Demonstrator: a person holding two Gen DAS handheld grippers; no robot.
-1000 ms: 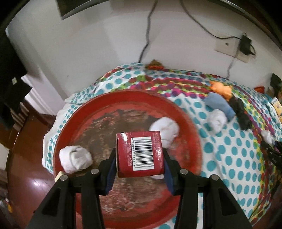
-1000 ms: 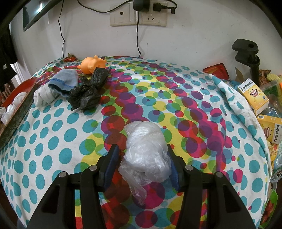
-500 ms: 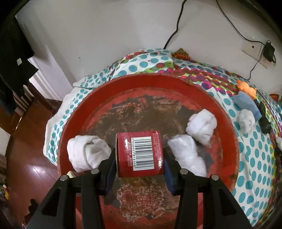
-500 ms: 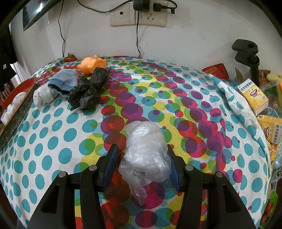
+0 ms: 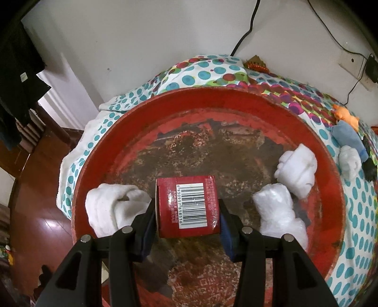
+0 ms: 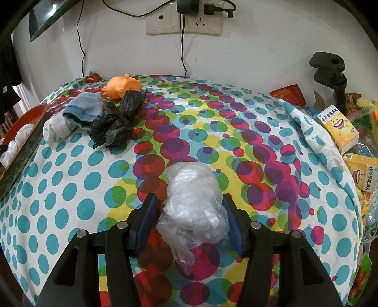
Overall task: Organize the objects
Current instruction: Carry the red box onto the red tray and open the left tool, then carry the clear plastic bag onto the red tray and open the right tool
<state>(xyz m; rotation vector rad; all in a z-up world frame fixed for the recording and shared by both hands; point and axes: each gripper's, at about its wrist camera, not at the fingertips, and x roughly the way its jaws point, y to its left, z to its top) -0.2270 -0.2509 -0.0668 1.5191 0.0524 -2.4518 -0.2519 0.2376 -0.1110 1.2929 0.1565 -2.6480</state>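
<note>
My left gripper (image 5: 187, 207) is shut on a small red box (image 5: 187, 205) with a barcode and holds it over the round red tray (image 5: 236, 99). Three white rolled socks lie in the tray: one at the left (image 5: 113, 210), two at the right (image 5: 297, 170) (image 5: 278, 212). My right gripper (image 6: 189, 210) is shut on a crumpled clear plastic bag (image 6: 192, 203) just above the polka-dot tablecloth (image 6: 70, 189). The tray's rim (image 6: 21, 155) shows at the left edge of the right wrist view.
On the cloth lie a black plastic bag (image 6: 115, 122), a blue-grey sock (image 6: 83, 109), a white sock (image 6: 56, 130) and an orange toy (image 6: 120, 86). Yellow boxes (image 6: 340, 130) and a black clamp (image 6: 330, 73) stand at the right. Wall sockets (image 6: 184, 21) are behind.
My left gripper has carried the red box further left and closer over the tray, so the tray fills more of the view. The right gripper and its bag have not moved.
</note>
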